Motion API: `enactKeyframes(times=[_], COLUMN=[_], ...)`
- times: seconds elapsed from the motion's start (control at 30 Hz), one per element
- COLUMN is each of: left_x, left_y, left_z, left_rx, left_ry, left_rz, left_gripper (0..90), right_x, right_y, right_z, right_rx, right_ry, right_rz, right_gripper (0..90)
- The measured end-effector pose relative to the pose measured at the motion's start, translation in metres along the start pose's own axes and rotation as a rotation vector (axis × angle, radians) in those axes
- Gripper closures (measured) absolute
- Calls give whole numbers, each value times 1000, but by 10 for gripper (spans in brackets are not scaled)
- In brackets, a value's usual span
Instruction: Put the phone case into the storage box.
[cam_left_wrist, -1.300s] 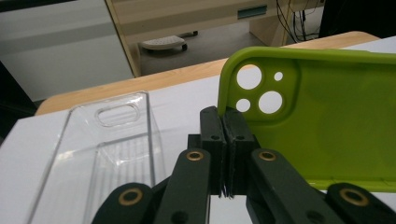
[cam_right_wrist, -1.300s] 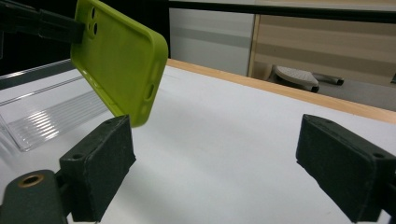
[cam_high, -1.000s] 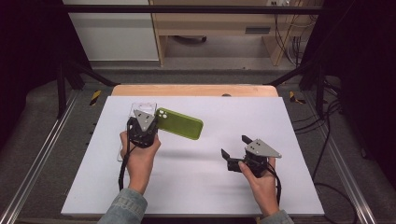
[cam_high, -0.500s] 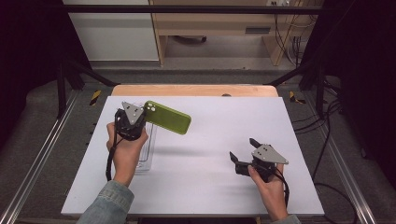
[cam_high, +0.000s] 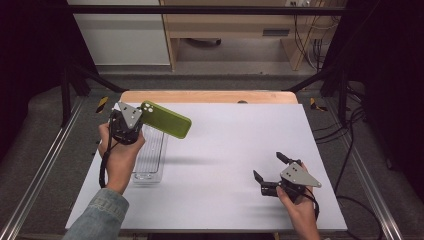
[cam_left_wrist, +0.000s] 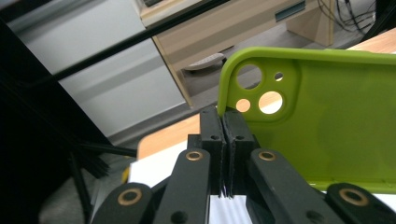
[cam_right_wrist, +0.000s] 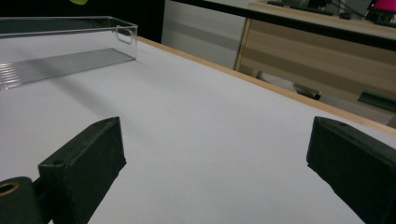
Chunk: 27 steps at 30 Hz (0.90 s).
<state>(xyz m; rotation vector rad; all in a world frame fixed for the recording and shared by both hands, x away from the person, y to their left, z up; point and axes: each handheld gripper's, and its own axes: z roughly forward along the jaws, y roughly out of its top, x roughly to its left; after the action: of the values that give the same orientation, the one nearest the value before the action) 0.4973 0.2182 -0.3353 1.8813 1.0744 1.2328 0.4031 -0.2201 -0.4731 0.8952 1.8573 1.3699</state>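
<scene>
My left gripper (cam_high: 141, 114) is shut on the camera-hole end of a lime-green phone case (cam_high: 167, 120) and holds it in the air above the far left of the white table (cam_high: 230, 135). In the left gripper view the jaws of that gripper (cam_left_wrist: 223, 119) pinch the edge of the case (cam_left_wrist: 327, 126) beside its round holes. A clear plastic tray (cam_high: 150, 157) lies on the table under and beside the left hand. Near the front right, my right gripper (cam_high: 267, 165) is open, and its jaws have just been opening, with nothing between the fingers (cam_right_wrist: 88, 158).
The clear tray (cam_right_wrist: 65, 46) lies far off to the left in the right gripper view. A wooden strip (cam_high: 210, 96) runs along the table's far edge. Metal rails flank the table, and cables (cam_high: 345, 130) lie on the floor to the right.
The left hand has carried the green case to the left and higher, uncovering the clear tray. The right hand has drifted to the right and toward the front edge.
</scene>
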Motion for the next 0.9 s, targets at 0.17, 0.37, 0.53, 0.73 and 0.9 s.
enactKeyframes(times=[0.17,0.37,0.53,0.73,0.9], left_x=[6,13,16,20,23], left_y=[3,2,1,4,5], left_z=[0,-1,1,3,2], left_rx=[8,12,24,19,13], left_ry=[23,55,76,102,116], left_rz=[56,107,152,199,244], left_gripper=[880,880,880,880,880], right_x=[-1,-3,-2,-3,-5], right_y=[-3,-8,-7,-8,-8], right_z=[-4,-3,-4,-2,-3], right_rx=[-28,-27,-46,-51,-59], right_ry=[-16,-23,-43,-46,-51], right_rz=[9,32,15,28,43], right_gripper=[40,40,40,40,38])
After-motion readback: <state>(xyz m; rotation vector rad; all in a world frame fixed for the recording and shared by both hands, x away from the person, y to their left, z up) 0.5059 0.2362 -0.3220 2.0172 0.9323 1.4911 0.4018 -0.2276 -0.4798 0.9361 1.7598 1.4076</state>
